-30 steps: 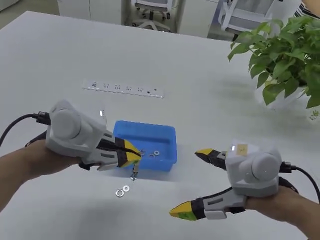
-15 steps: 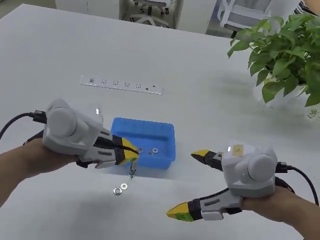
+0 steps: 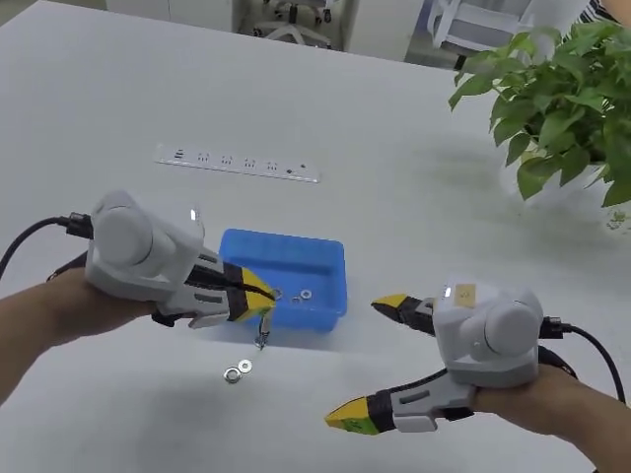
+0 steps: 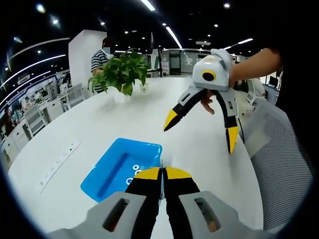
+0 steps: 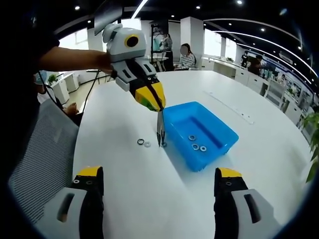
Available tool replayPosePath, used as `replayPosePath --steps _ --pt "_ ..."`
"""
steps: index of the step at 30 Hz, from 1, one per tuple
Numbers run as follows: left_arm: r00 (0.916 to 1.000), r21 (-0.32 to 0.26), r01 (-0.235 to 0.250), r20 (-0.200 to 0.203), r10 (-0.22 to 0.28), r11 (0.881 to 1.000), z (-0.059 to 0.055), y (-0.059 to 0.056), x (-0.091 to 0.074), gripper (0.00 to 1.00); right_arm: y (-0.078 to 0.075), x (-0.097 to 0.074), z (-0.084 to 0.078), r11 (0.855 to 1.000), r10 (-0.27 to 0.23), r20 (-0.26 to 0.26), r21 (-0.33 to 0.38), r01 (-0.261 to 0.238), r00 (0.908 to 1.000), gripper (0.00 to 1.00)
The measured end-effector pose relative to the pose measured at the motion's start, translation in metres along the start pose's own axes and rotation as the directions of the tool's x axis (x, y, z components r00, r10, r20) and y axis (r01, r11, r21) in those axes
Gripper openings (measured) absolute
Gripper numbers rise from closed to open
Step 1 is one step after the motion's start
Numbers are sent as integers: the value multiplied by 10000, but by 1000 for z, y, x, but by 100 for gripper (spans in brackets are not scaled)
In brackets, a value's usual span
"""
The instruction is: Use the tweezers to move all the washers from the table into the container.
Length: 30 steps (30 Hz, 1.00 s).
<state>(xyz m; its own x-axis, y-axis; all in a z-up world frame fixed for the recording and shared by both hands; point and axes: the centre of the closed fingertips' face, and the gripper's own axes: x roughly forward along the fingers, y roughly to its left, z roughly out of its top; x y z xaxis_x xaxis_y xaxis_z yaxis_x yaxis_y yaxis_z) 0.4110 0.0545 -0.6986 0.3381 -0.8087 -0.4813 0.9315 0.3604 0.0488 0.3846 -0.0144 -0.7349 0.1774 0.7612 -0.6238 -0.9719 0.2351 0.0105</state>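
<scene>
My left gripper (image 3: pixel 258 294) has its fingers clamped on the tweezers (image 3: pixel 262 331), tips down just beside the container (image 3: pixel 286 250) for pinching flat washers (image 3: pixel 238 371). Two lie near on the table (image 3: pixel 414 197). My right gripper (image 3: pixel 358 362) hovers idle, fingers wide apart.

Open table (image 3: pixel 424 197) surrounds the container (image 3: pixel 286 242); power strip (image 3: pixel 237 164) and plant (image 3: pixel 562 89) stand well apart.
</scene>
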Motion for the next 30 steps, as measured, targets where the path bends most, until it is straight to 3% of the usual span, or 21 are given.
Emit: replayPosePath --steps 12,23,30 --pt "9974 519 701 -216 -691 9962 2 -3 3 5 1 16 15 9911 769 272 -1112 -735 9967 68" --pt "9849 867 1671 -606 -1622 9821 3 -2 8 5 0 39 27 9739 1431 226 -1810 -1368 9894 48" --pt "9798 893 1912 -763 -1846 9775 3 -1 8 5 2 56 29 9606 1721 15 -2219 -1675 9851 37"
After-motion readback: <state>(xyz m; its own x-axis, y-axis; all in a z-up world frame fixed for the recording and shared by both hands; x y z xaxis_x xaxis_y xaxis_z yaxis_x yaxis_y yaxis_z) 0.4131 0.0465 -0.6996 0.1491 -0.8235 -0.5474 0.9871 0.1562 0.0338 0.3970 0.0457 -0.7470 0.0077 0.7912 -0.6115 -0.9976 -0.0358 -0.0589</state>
